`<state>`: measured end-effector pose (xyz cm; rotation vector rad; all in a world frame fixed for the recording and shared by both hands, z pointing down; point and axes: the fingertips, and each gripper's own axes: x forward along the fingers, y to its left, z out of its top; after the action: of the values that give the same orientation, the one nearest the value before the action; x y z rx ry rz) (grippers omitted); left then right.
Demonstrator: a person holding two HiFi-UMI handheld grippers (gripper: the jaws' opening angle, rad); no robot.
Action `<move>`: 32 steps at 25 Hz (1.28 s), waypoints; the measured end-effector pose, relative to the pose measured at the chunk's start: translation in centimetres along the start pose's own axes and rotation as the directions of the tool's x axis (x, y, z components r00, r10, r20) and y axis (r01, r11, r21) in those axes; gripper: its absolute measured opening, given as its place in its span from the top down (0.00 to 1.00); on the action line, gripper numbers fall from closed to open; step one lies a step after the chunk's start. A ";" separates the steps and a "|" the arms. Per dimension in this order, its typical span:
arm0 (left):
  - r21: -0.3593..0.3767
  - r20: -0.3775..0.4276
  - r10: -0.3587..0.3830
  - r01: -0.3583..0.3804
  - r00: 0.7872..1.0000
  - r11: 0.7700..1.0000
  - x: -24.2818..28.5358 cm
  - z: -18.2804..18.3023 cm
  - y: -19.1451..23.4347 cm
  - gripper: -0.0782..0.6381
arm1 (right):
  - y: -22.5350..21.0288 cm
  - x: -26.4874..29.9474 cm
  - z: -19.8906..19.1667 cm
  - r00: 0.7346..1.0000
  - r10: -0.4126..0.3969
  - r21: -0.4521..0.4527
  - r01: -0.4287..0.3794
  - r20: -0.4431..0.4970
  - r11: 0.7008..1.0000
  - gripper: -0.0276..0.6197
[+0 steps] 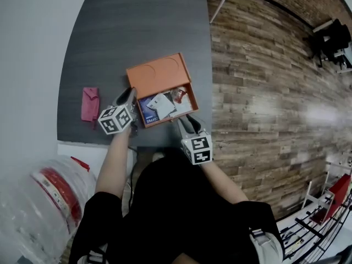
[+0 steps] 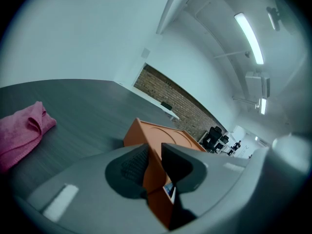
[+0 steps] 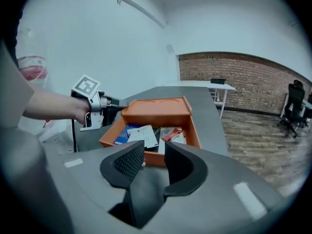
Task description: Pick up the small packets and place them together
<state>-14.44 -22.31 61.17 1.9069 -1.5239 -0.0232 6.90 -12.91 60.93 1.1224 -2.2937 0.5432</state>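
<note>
An orange box (image 1: pixel 159 73) lies on the dark grey table (image 1: pixel 137 26), its lid swung back. Its tray holds small packets (image 1: pixel 164 106): a white one (image 3: pixel 144 135), a blue one (image 3: pixel 123 130) and a red one (image 3: pixel 171 133). My left gripper (image 1: pixel 130 96) is shut on the box's left wall (image 2: pixel 155 174), one pad on each side of it. My right gripper (image 3: pixel 153 152) is open with nothing between its pads. It hangs just in front of the box's front wall, near the right corner (image 1: pixel 186 122).
A pink cloth (image 1: pixel 89 103) lies on the table left of the box. The table's right edge runs close beside the box, with wooden floor (image 1: pixel 264 92) beyond. A clear bag with red print (image 1: pixel 49 197) sits at lower left.
</note>
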 end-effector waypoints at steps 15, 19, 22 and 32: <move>0.043 0.199 -0.062 0.055 0.978 0.998 -4.1 4.2 -2.8 0.78 | 3.6 6.0 4.9 0.980 0.151 -0.174 -0.173 -0.133 0.969 0.66; 0.112 0.241 -0.104 0.079 0.965 0.991 -6.2 4.6 -4.4 0.78 | 4.7 7.5 3.5 0.964 0.135 -0.203 -0.183 -0.229 0.962 0.61; 0.151 0.249 -0.126 0.090 0.960 0.984 -7.0 4.8 -5.1 0.79 | 4.9 8.4 2.8 0.947 0.112 -0.212 -0.181 -0.300 0.960 0.57; 0.095 0.215 -0.122 0.103 0.969 0.990 -8.5 1.9 -5.2 0.80 | 4.7 9.6 1.0 0.898 0.054 -0.257 -0.182 -0.437 0.949 0.54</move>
<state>-13.46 -15.46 53.78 2.1136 -1.5788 -0.2328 -2.15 -16.52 65.45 0.6461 -1.9814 0.4259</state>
